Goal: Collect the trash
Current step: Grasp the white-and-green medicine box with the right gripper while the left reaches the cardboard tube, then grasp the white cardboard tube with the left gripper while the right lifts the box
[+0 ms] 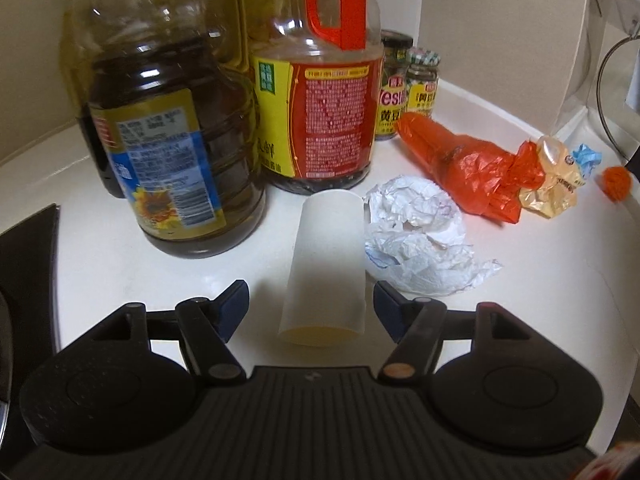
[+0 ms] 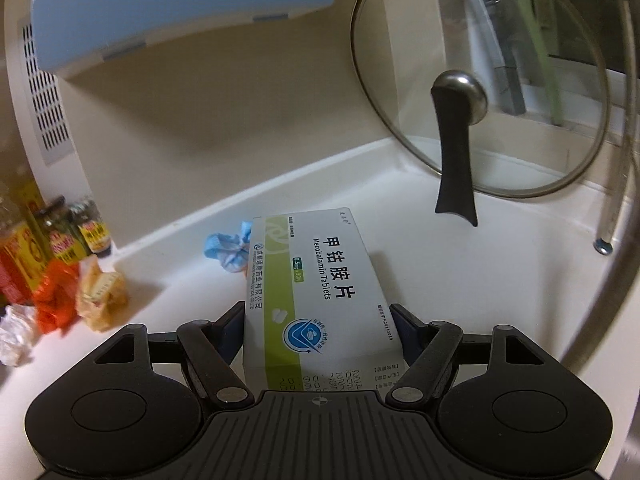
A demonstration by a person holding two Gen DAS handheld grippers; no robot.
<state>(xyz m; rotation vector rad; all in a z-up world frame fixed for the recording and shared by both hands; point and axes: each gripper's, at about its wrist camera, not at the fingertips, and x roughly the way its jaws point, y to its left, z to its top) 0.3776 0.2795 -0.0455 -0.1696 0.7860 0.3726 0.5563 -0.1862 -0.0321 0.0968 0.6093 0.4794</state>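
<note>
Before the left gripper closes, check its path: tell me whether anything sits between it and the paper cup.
Nothing visible does. The paper cup lies on its side with its open end between the fingers of the left gripper. The crumpled white paper lies just right of the cup, outside the fingers.

A white paper cup (image 1: 326,264) lies on its side on the white counter (image 1: 540,280), between the open black gripper (image 1: 310,298) fingers, untouched. Crumpled white tissue (image 1: 420,240) sits just beside it.

Matt paper cup (image 1: 326,264); glossy counter (image 1: 520,264)
</note>
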